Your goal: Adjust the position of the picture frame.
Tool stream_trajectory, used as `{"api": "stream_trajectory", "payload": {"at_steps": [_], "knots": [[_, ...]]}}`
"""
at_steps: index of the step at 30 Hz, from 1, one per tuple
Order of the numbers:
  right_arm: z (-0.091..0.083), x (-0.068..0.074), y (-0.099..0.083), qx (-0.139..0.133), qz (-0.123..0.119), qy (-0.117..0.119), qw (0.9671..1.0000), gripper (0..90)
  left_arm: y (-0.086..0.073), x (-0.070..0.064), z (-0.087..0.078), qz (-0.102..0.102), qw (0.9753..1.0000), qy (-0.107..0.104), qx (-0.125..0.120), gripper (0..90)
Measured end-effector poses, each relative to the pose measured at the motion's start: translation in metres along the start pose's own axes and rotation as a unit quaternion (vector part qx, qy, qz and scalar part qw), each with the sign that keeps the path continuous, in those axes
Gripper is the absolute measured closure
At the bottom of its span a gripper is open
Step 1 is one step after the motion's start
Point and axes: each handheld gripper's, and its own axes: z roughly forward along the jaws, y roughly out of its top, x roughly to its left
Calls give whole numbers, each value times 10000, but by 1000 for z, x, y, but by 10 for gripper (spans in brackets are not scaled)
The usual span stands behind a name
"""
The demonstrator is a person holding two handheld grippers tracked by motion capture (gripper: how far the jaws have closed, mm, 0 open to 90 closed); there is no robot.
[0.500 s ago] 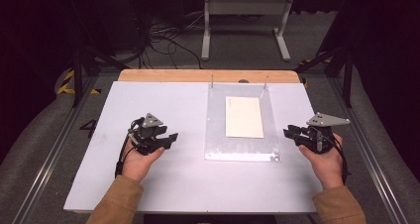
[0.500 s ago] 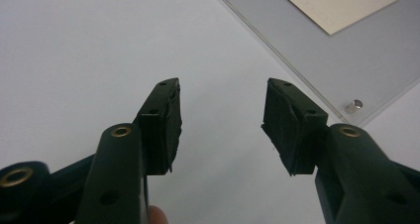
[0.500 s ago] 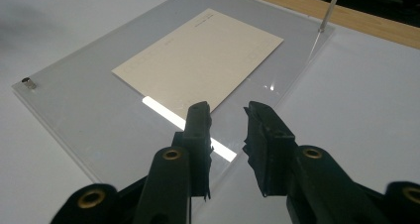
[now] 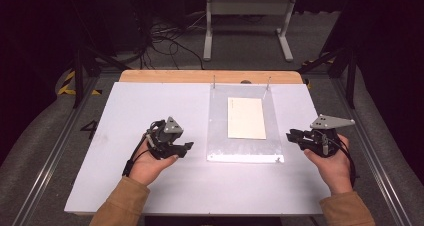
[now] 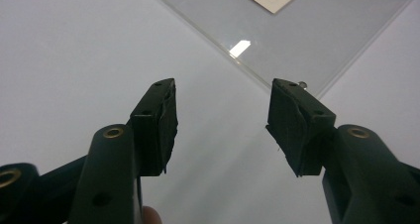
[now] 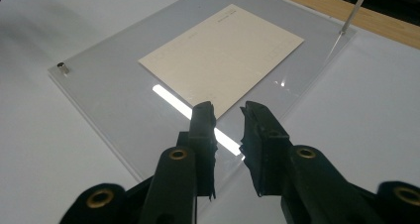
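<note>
A clear acrylic plate (image 4: 245,148) lies flat on the white board (image 4: 145,106), right of centre, with a cream card (image 4: 246,117) on or under it. My left gripper (image 4: 189,147) hovers just left of the plate's near-left corner. In the left gripper view it (image 5: 223,87) is wide open and empty, aimed at the plate's corner (image 5: 337,30) and a small metal stud (image 5: 303,85). My right gripper (image 4: 291,135) sits off the plate's right edge. In the right gripper view it (image 6: 228,107) stands narrowly open, holding nothing, over the plate (image 6: 109,85) near the card (image 6: 223,53).
Two thin metal pins (image 4: 214,81) (image 4: 268,81) stand at the plate's far corners. A wooden strip (image 4: 165,76) runs along the board's back edge. Beyond it are floor cables (image 4: 165,41) and a white metal stand (image 4: 247,16). Bare board stretches left of the plate.
My left gripper has drifted slightly right, toward the plate's near-left corner. The right gripper, plate and card have stayed put.
</note>
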Motion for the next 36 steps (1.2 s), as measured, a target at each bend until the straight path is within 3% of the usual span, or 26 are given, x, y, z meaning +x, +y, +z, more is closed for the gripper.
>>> {"api": "stream_trajectory", "payload": {"at_steps": [8,15,18,21,26,27,29,30,35,36], "knots": [[-9,0,-4,23,75,19,10000,720,16,-17,9,472,9985,-197,209,475],[-13,2,-5,336,38,115,9994,710,26,-24,17,779,9957,-306,399,473],[-14,2,-5,424,-1,179,9989,719,32,-29,25,947,9928,-462,576,497],[-15,3,-6,481,-36,274,9985,735,33,-30,32,996,9917,-469,658,511],[-14,5,-5,677,-161,446,9966,740,36,-29,43,1231,9866,-648,848,517],[-13,5,-4,714,-207,470,9961,741,36,-29,43,1231,9866,-648,848,524],[-11,5,-3,801,-280,506,9951,749,38,-29,46,1329,9833,-823,932,538],[-11,5,-3,801,-280,506,9951,749,38,-29,46,1329,9833,-823,932,542],[-3,5,4,1103,-593,755,9892,761,41,-30,52,1419,9793,-946,1087,543],[-2,5,5,1162,-647,794,9879,761,41,-30,53,1403,9795,-930,1103,542]]}}
